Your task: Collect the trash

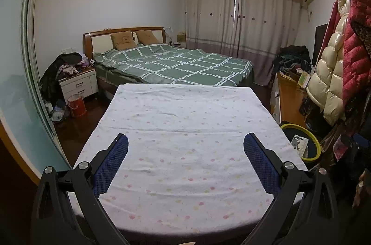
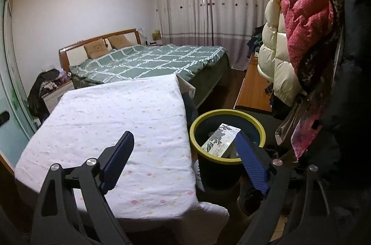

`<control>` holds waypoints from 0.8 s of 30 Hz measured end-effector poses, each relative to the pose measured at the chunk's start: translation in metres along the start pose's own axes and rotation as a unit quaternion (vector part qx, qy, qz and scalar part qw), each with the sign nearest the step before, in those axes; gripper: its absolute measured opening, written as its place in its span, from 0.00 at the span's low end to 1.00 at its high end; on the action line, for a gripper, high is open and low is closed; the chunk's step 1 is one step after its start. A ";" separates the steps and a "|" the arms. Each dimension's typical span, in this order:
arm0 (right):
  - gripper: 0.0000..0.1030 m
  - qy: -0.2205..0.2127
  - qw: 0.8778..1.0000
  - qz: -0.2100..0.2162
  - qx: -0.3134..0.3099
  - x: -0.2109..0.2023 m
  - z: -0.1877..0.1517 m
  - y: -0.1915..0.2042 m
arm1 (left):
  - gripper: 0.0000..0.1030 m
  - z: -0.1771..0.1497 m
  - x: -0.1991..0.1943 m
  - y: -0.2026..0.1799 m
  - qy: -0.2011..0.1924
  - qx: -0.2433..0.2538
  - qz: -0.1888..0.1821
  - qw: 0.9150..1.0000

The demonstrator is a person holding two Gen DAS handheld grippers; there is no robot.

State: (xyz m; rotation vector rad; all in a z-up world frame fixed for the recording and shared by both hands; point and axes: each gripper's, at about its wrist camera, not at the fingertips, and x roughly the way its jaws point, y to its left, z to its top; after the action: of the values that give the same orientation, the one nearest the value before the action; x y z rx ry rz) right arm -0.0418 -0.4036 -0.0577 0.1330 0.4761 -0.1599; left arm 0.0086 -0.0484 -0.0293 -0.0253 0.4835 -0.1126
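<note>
both grippers' fingers (image 1: 120,147) gape wide, holding nothing; box (image 2: 220,139) sits in the bin (image 2: 260,129), so scan the worktop (image 1: 185,117) for leftovers.

One bin (image 2: 228,160), one box (image 2: 220,140) in it, two pillows (image 1: 123,39), perhaps three hanging jackets (image 2: 306,20)

Each claw (image 1: 185,143) (image 2: 185,140) has black linkage arms, silver screws and blue textured pads.
</note>
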 end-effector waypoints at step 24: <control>0.85 -0.001 1.000 0.015 0.010 0.001 -0.001 0.003 | 0.95 0.002 0.002 0.009 0.011 -0.016 0.028 0.999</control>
State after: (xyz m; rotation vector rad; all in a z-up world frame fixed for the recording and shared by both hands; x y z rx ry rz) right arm -0.0407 -0.4006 -0.0586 0.1603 0.4705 -0.1357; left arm 0.0119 -0.0395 -0.0290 -0.0423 0.5073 -0.0493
